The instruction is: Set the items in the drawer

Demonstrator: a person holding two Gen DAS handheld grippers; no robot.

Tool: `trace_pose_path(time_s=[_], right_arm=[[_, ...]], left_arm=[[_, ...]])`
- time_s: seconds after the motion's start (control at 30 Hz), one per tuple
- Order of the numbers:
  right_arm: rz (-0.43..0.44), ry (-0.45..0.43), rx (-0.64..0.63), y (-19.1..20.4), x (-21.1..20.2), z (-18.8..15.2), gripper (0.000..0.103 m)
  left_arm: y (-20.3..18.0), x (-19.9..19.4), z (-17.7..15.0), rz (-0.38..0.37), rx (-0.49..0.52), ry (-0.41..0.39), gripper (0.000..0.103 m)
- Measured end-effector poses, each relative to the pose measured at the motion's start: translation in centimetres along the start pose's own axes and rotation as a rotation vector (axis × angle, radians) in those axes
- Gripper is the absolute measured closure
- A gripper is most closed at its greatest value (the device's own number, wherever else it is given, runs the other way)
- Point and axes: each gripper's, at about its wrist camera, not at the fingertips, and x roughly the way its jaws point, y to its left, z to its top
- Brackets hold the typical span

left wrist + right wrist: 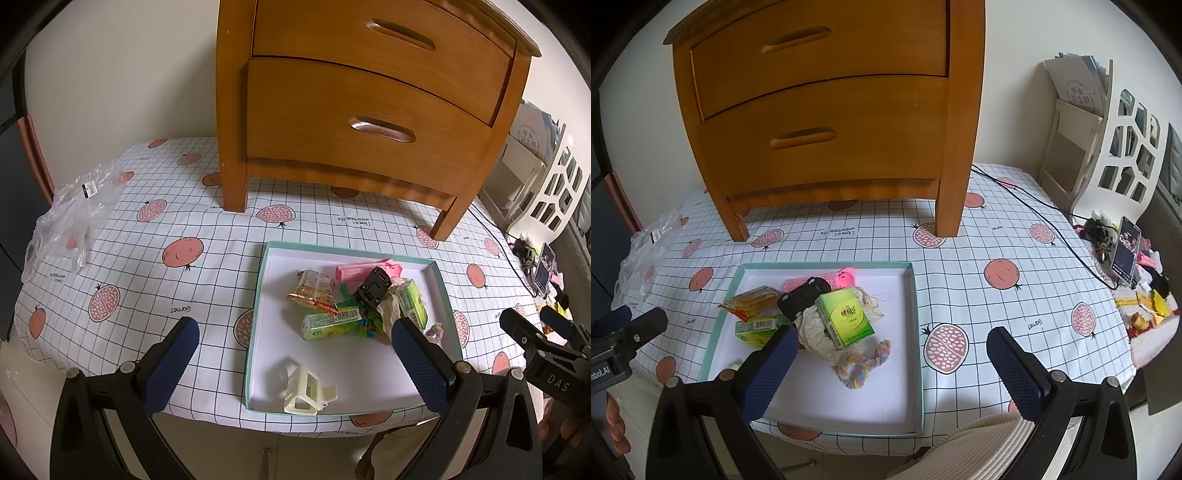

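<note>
Ahead of both grippers, on grid-print cloth (147, 266): shallow teal-rimmed tray (258, 295), white floor. Left gripper (295, 354) jaws wide apart, empty, blue textured pads; right gripper (892, 356) same, nothing between. Beyond left gripper, heaped items: crinkly snack pack (314, 291), glossy green box (328, 325), black plastic clip (373, 291), pink ribbed piece (354, 269). Nearer, cream plastic claw clip (306, 391). Between right gripper's fingers, braided pastel rope ring (864, 365), lace cloth (820, 336). Past tray, curved-front wooden cabinet (831, 110), both drawers closed, slot handles. Far left, crumpled clear bag (74, 206).
</note>
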Motion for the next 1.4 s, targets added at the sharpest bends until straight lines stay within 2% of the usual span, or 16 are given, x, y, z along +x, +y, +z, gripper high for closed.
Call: trace_pose_path(time_s=[0.5,0.83,0.93,1.03,1.3,1.4], right_arm=[[0.014,0.013,0.016,-0.2,0.1,0.3,0.0],[0.007,-0.06,0.039,-2.9,-1.8,5.2,0.0],[0.031,-0.049,0.044,-3.6,-2.0,7.0,0.0],[0.058,-0.028,0.054,-4.5,-1.7,9.4,0.0],[0.123,-0.069,0.123,-6.2,0.1,16.2,0.0],[0.126,-0.09,0.11,-6.4,1.3,18.4,0.0]], left_arm=[[0.1,0.5,0.3,-0.032,0.001,0.016,0.0],[-0.1,1.6,1.9,-0.038,-0.027,0.026,0.0],[-0.3,1.9,3.4,-0.053,-0.022,0.013,0.0],[-0.4,2.1,6.3,-0.063,-0.024,-0.034,0.0],[0.2,2.8,15.6,-0.166,-0.028,-0.121,0.0],[0.5,3.0,18.0,-0.16,-0.01,-0.156,0.0]])
